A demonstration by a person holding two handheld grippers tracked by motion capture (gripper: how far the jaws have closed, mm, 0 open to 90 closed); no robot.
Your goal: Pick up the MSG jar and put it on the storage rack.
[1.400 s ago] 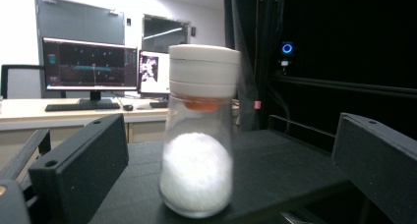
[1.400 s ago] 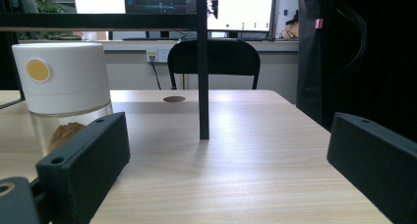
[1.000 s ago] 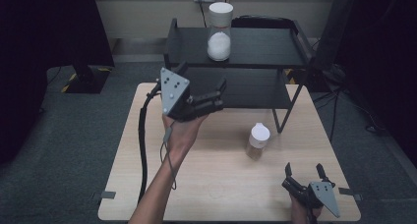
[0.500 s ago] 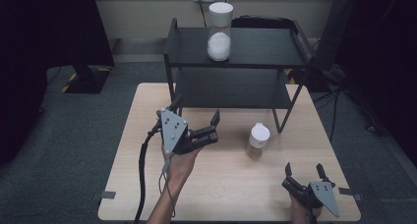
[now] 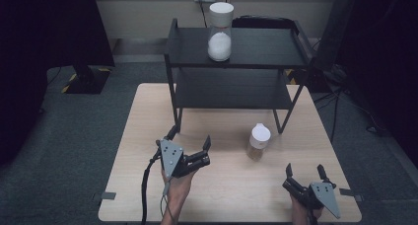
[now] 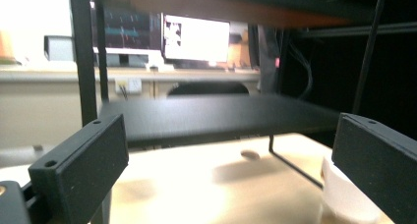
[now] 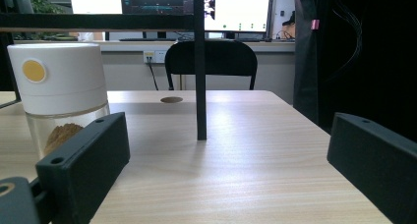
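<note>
The small jar (image 5: 258, 142) stands upright on the table (image 5: 138, 151), right of centre in the high view, just in front of the rack's (image 5: 236, 67) right front leg; it has a white lid and a clear body with a brownish fill at the bottom. In the right gripper view the jar (image 7: 61, 98) sits at the left edge of the frame, a yellow dot on its lid, partly behind the left jaw. In the left gripper view a white lid edge (image 6: 339, 189) shows at the lower right, partly hidden by the right jaw. The left gripper (image 5: 190, 141) is in the lower centre of the high view, held over the table to the left of the jar and apart from it — its jaws are spread wide with nothing between them, pointing toward the rack's lower shelf. The right gripper (image 5: 305, 171) is at the lower right of the frame near the table's front edge, below the jar and apart from it; its jaws also stand wide apart and bare, with plain tabletop between them in its own view. The black rack stands at the far side of the table, in the upper centre of the high view, and on its top shelf stands a tall jar (image 5: 220, 31) with a white lid and white contents — well apart from both grippers. A dark chair (image 7: 211, 62) stands beyond the table in the right gripper view, behind the rack's leg.
</note>
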